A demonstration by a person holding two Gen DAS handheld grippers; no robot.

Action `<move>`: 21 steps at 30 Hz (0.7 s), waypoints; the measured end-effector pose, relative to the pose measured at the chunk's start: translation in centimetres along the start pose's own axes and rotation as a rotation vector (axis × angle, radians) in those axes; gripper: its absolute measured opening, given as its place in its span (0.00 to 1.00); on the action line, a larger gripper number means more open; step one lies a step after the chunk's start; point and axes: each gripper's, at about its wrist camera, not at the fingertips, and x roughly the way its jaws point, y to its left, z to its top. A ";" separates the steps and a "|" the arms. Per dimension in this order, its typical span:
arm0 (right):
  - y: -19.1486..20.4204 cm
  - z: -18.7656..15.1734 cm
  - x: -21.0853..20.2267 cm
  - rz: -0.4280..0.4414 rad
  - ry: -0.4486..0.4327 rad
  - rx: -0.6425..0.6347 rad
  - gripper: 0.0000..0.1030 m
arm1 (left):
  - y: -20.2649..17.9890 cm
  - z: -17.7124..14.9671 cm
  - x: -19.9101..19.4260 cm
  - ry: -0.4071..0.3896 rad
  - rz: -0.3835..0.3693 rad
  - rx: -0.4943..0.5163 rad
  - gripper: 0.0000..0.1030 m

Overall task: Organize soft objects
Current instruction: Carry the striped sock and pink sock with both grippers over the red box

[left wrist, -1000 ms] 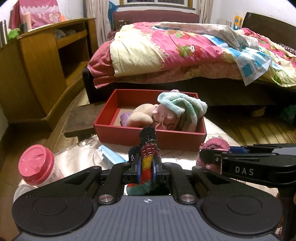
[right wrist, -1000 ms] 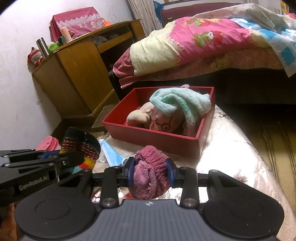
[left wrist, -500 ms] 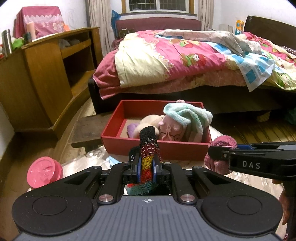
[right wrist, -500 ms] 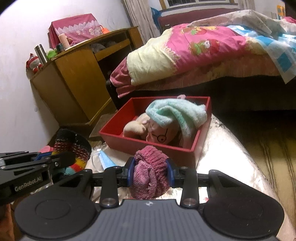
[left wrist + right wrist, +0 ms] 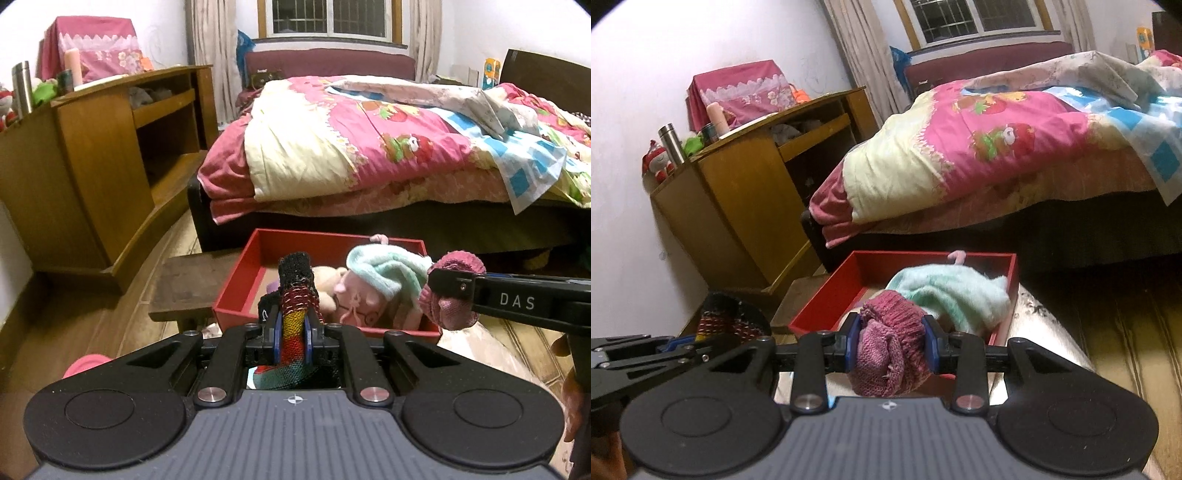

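My left gripper (image 5: 291, 338) is shut on a striped knit sock (image 5: 295, 295) with a black cuff, held up in front of the red box (image 5: 240, 280). My right gripper (image 5: 891, 349) is shut on a pink knit sock (image 5: 886, 350), bunched between the pads, at the box's near edge (image 5: 820, 306). The pink sock also shows in the left wrist view (image 5: 452, 291), and the striped sock in the right wrist view (image 5: 727, 317). In the box lie a mint towel (image 5: 384, 271), a pink plush toy (image 5: 354, 299) and a beige plush (image 5: 325, 280).
The box sits on a low table under shiny plastic (image 5: 1041, 325). A pink-lidded jar (image 5: 86, 365) is low on the left. A dark wooden stool (image 5: 188, 284) stands left of the box. A bed (image 5: 388, 147) lies behind and a wooden desk (image 5: 92, 155) to the left.
Both grippers have risen and moved toward the red box, each still holding its sock. The pink sock now hangs at the box's near edge.
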 end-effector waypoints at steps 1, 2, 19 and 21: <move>-0.1 0.1 0.2 -0.003 0.000 0.001 0.10 | 0.1 0.1 0.2 0.000 0.001 0.001 0.08; -0.2 0.3 0.5 -0.007 -0.001 0.004 0.10 | 0.1 0.2 0.3 -0.001 0.004 0.001 0.08; -1.3 3.0 4.6 -0.038 -0.012 0.010 0.10 | -0.2 3.2 5.9 0.004 0.030 0.040 0.09; -1.2 3.3 5.3 -0.031 -0.014 0.005 0.10 | -0.2 3.7 6.9 0.008 0.043 0.051 0.09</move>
